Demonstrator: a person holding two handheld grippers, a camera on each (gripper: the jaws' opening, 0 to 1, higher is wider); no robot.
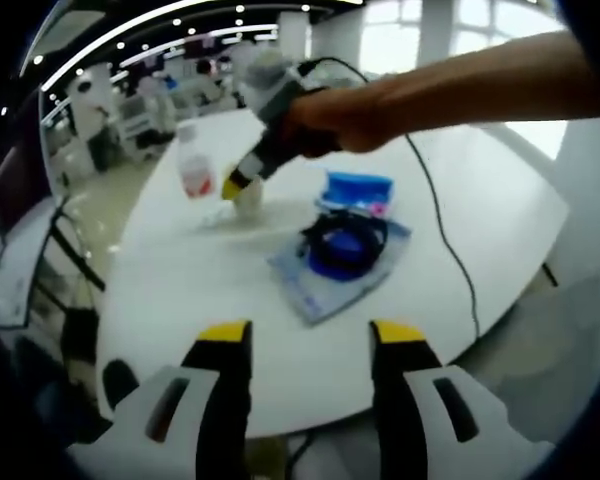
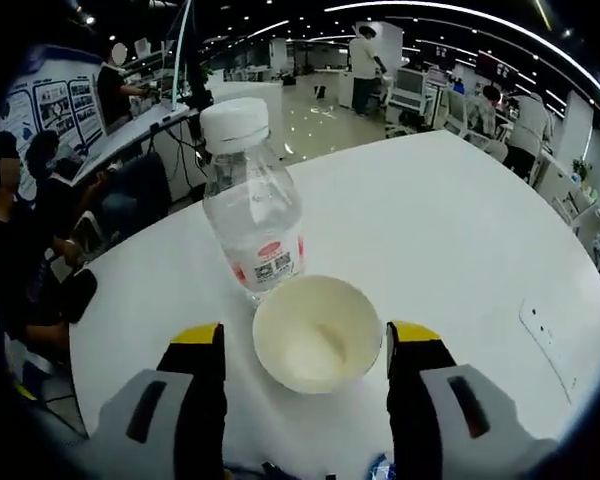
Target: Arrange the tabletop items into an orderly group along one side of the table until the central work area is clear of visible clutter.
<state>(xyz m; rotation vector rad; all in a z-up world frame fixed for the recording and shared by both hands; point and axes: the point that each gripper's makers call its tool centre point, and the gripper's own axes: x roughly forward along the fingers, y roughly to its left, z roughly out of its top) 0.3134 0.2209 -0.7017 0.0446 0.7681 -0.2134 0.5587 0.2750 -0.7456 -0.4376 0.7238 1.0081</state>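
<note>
Already the right gripper (image 2: 305,345) stood with fingers wide astride the paper cup (image 2: 317,332), which sat on the counter (image 2: 460,230) touching the water bottle (image 2: 252,205). Closing gently would likely avoid crushing it. The left gripper (image 1: 310,335) hovered wide, holding nothing.

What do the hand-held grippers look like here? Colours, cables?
Left hand-held gripper: two black jaws with yellow tips on a light grey body with dark slots. Right hand-held gripper matches it; in the left gripper view a black cable trails from it across the table.
</note>
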